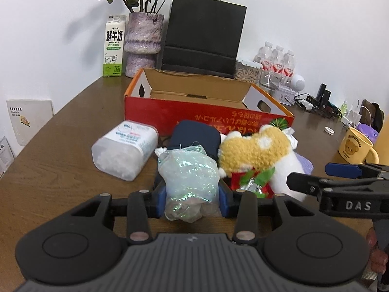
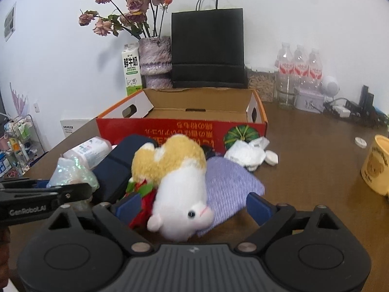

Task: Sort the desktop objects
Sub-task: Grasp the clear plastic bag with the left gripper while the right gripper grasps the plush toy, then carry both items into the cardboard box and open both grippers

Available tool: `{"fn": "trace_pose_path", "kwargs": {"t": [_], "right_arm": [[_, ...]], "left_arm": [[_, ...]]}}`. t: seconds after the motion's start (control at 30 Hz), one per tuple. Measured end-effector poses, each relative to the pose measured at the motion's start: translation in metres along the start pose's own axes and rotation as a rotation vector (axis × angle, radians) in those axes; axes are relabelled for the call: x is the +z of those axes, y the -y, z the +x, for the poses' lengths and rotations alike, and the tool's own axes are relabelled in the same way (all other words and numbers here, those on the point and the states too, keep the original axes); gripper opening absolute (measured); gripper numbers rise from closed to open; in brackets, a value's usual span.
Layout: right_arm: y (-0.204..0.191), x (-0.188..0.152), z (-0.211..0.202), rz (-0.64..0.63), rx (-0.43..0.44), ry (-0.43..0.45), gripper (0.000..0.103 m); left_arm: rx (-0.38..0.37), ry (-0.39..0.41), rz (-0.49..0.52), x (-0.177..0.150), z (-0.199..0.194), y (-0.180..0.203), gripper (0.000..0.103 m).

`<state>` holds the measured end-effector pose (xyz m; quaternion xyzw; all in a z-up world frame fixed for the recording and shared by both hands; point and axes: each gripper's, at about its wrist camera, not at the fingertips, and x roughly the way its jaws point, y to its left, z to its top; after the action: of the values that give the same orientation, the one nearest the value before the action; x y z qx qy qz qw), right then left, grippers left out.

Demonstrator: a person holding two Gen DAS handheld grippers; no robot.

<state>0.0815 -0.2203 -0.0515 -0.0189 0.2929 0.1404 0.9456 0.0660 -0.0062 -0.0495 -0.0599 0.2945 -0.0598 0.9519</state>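
Left claw [image 1: 192, 194] clenched the iridescent plastic bag [image 1: 188, 177]; right claw [image 2: 194, 209] stood released around the plush toy [image 2: 180, 185] on the bench [image 2: 316, 170]

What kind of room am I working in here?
Probably a home or small office desk: a wooden table against a white wall, with a vase of dried flowers, a milk carton and chargers.

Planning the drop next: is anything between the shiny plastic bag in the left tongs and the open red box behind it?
Yes. The iridescent bag, pinched in the left tongs, has a dark blue case lying directly between it and the red box. The plush toy sits just to the right. The box's inside looks unobstructed.
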Motion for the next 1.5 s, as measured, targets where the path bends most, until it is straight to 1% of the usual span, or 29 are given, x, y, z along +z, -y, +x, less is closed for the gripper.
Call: {"fn": "trace_pose_path", "kwargs": {"t": [0.1,0.17,0.27,0.43,0.5,0.6,0.63,0.77,0.93,1.13,1.23,1.37,1.5], "right_arm": [[0.000,0.007,0.013,-0.015,-0.003,-0.021,0.082],[-0.001,0.010,0.021,-0.028,-0.001,-0.035,0.075],[-0.003,0.013,0.031,-0.040,0.011,-0.055,0.071],[-0.009,0.017,0.046,-0.071,0.024,-0.075,0.070],[-0.011,0.017,0.051,-0.082,0.031,-0.086,0.068],[-0.011,0.016,0.058,-0.087,0.053,-0.106,0.058],[-0.012,0.015,0.059,-0.086,0.065,-0.109,0.051],[-0.012,0.014,0.054,-0.094,0.080,-0.086,0.046],[-0.006,0.016,0.040,-0.071,0.092,-0.041,0.045],[0.000,0.032,0.025,-0.046,0.101,0.032,0.045],[0.004,0.045,0.023,-0.035,0.104,0.066,0.045],[0.010,0.068,0.026,-0.027,0.096,0.115,0.045],[0.018,0.098,0.040,-0.020,0.085,0.138,0.045]], "left_arm": [[0.003,0.003,-0.002,0.006,0.004,-0.003,0.041],[0.006,0.003,-0.002,0.009,0.006,-0.004,0.041],[0.007,-0.001,-0.004,0.011,0.010,-0.007,0.042],[0.004,-0.005,-0.007,0.015,0.015,-0.011,0.042],[0.004,-0.007,-0.007,0.017,0.016,-0.013,0.042],[0.000,-0.007,-0.008,0.018,0.018,-0.014,0.042],[0.000,-0.007,-0.007,0.018,0.019,-0.015,0.042],[-0.002,-0.007,-0.007,0.018,0.019,-0.015,0.042],[-0.005,-0.003,-0.007,0.018,0.019,-0.014,0.042],[-0.017,0.016,-0.009,0.027,0.017,-0.012,0.042],[-0.033,0.043,-0.012,0.041,0.017,-0.010,0.042],[-0.044,0.085,0.007,0.069,0.020,-0.007,0.042],[-0.030,0.119,0.035,0.104,0.033,-0.001,0.042]]}}
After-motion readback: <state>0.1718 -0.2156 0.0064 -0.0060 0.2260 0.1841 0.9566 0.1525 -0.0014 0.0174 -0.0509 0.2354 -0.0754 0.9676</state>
